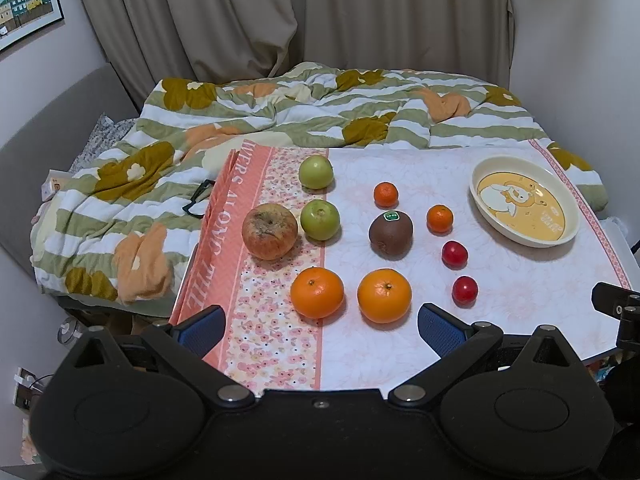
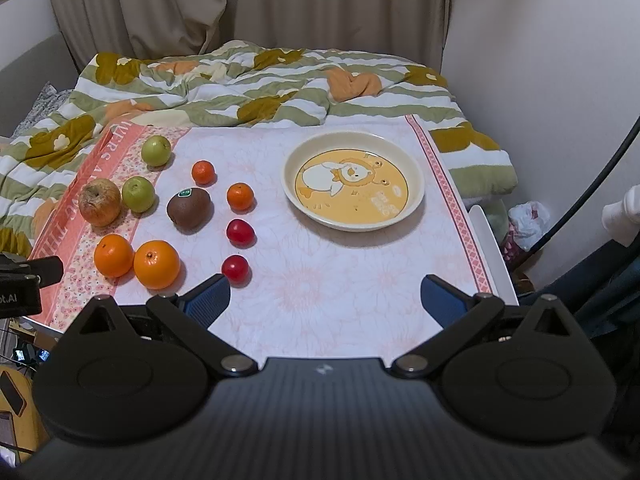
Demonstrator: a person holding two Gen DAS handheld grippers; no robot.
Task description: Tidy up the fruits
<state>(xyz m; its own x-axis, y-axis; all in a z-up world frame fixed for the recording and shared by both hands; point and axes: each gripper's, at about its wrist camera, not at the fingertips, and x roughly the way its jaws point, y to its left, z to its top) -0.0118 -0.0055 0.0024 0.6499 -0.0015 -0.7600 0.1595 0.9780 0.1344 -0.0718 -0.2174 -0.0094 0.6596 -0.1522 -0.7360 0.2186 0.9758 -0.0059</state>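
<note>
**Fruit laid out on a bedside desk, both grippers idle**

Beige curtains and a bed under a striped, flowered quilt back a desk spread with a pink floral cloth. On its left half lie two green apples, a wrinkled, browned apple, two large oranges, two small mandarins, a kiwi and two small red fruits. An empty cream plate, printed with a cartoon figure, sits well apart to the right.

The left gripper hangs near the desk's front edge just before the oranges, jaws spread wide, holding nothing. The right gripper hovers over bare cloth before the plate, equally wide and empty.

Handling, as judged: oranges and green apples look firm and round, apt to roll, so they are best taken across the widest girth. The browned apple is probably soft, and the red fruits small, smooth and easily crushed; light closure suits both. The kiwi is best gripped across its short axis.

Legible writing: the cloth border reads partly "ALONG THE"; the kiwi bears a green sticker, its text too small to read.
</note>
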